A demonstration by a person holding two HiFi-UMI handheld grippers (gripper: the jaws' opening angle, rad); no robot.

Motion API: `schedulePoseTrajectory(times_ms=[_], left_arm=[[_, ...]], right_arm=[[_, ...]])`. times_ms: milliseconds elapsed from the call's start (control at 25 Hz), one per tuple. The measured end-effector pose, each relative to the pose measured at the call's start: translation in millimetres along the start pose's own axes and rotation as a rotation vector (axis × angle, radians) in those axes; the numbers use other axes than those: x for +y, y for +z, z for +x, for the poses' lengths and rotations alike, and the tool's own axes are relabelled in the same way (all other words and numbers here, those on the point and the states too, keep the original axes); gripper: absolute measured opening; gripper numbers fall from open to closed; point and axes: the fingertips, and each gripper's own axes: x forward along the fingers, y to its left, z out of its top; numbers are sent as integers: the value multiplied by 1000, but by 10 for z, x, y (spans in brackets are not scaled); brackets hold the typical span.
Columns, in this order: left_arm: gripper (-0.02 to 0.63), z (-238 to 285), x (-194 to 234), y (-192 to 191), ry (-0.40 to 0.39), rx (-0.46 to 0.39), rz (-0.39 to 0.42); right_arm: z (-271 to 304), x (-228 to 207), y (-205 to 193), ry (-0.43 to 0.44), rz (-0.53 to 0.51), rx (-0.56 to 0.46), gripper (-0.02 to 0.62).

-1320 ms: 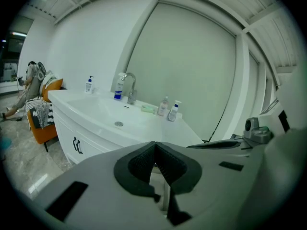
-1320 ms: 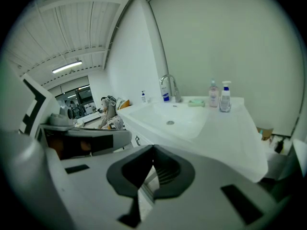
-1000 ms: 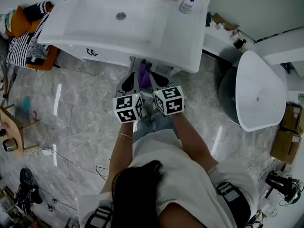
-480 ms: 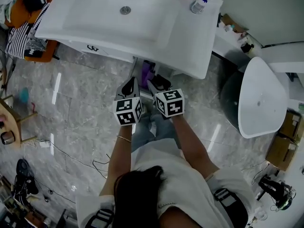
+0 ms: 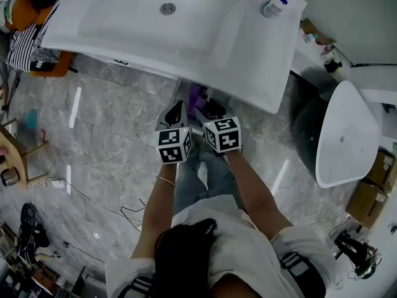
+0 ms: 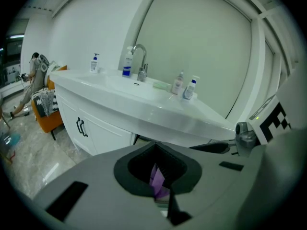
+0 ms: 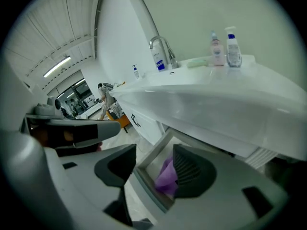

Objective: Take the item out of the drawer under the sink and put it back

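Note:
The purple item [image 5: 195, 95] lies in the open drawer [image 7: 152, 153] under the white sink [image 5: 186, 36]. In the right gripper view the purple item [image 7: 167, 175] sits inside the drawer's white frame, close beside one black pad [image 7: 193, 172]. My right gripper [image 7: 151, 171] is open. Its jaws have just been opening, and neither pad presses on the item. My left gripper [image 6: 158, 174] hangs beside it on the left, shut and holding nothing. The purple item [image 6: 157, 178] shows beyond its tips. In the head view both grippers [image 5: 175, 113] [image 5: 211, 112] point down at the drawer.
Bottles [image 6: 192, 87] and a faucet [image 6: 139, 56] stand on the sink top. Closed cabinet doors with dark handles [image 6: 81, 127] are left of the drawer. A white oval fixture [image 5: 344, 135] stands to the right, an orange chair [image 5: 37, 61] to the left. Cables lie on the marble floor [image 5: 111, 135].
Both grippers have sunk toward the open drawer. The right gripper's jaws have spread apart. The purple item now lies in the drawer.

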Motion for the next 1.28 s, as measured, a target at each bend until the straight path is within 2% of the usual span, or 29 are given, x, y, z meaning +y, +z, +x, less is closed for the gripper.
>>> schedulePoseTrajectory(times_ms=[600,720,920,1120,1280], left_arm=[[3,531,400,-321,70,51,-60],[3,645,487,-384,91,66,-80],[3,790,516,-385,67,49,-49],[3,848,610,-475,95,67,-61],[3,850,647,-542,89,69,-57]], right_arm=[[723,-333,-397,-19,37,122,281],[886,-365,-506,1,42,152,289],[1107,-446,-686,-8,69,187,298],[1287,-480,-826,-21,68,213,307],[1434,-475,-933,-30,62,251,310]])
